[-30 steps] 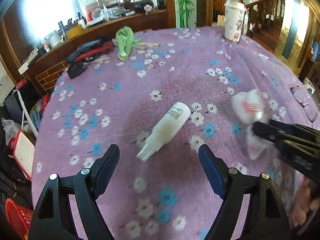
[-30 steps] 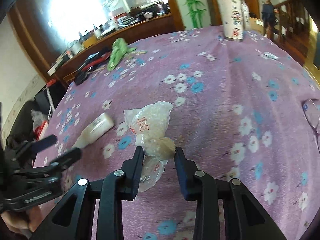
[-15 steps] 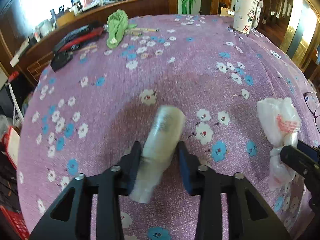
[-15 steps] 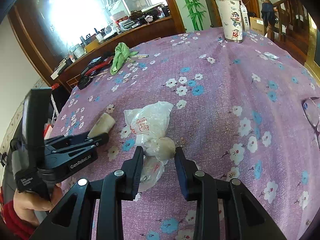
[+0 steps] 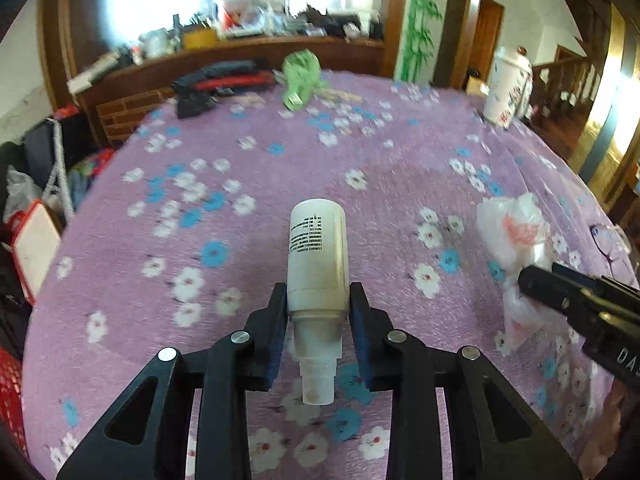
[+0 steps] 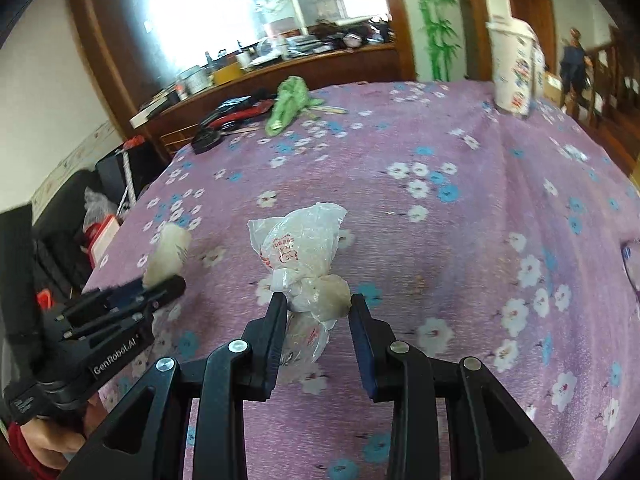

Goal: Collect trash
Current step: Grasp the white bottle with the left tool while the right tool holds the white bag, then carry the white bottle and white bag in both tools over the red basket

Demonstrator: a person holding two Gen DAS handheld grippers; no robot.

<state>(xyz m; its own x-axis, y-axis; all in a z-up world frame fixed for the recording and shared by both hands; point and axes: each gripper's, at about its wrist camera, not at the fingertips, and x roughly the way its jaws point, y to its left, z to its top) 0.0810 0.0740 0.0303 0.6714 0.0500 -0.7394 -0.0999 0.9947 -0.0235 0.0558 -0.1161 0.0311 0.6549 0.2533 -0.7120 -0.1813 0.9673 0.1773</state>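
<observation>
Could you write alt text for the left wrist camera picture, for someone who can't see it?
A black hand-held gripper clamps a white plastic bottle above a purple flowered tablecloth. At right, a second gripper holds a crumpled plastic bag.

I see a purple tablecloth (image 5: 280, 168) scattered with white and blue flowers. My left gripper (image 5: 318, 322), black with dark blue pads, frames a white bottle (image 5: 318, 256) carrying black print and brownish smudges. My right gripper (image 6: 318, 320), black as well, frames a translucent white plastic bag (image 6: 298, 248) with a red printed mark. Far back lie a bright green cloth (image 5: 301, 78), a red and dark blue bundle (image 5: 224, 78), and a white cup (image 6: 514, 68) patterned in red and blue.
</observation>
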